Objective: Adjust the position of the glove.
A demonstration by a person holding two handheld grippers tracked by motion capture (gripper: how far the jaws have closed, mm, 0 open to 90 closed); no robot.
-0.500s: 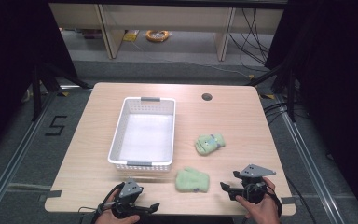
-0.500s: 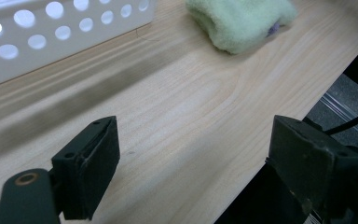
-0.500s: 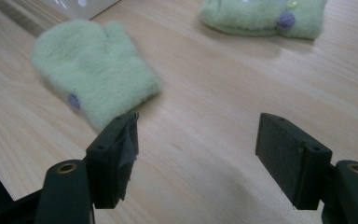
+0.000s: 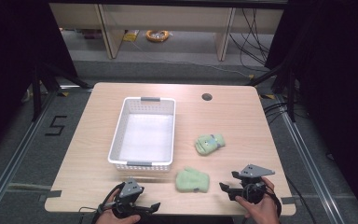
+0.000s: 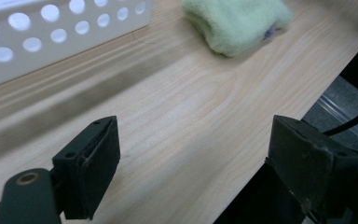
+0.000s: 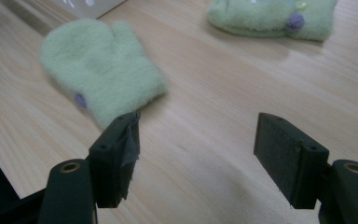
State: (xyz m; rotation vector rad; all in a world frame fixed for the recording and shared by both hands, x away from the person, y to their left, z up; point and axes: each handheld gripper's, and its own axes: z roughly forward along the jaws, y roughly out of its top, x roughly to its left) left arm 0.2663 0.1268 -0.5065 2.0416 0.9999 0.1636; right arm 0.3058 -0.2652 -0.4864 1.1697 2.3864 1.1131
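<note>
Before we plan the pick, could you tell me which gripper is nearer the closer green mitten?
Right. The right gripper sits just beside the mitten; the left gripper is farther, near the table's front edge.

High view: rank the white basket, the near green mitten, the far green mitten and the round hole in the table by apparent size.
1. White basket.
2. Near green mitten and far green mitten: these look alike, so unranked.
3. Round hole, the smallest.

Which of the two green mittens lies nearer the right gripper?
The flat mitten by the basket's front corner; it lies just left of the right gripper. The other mitten lies farther up the table.
</note>
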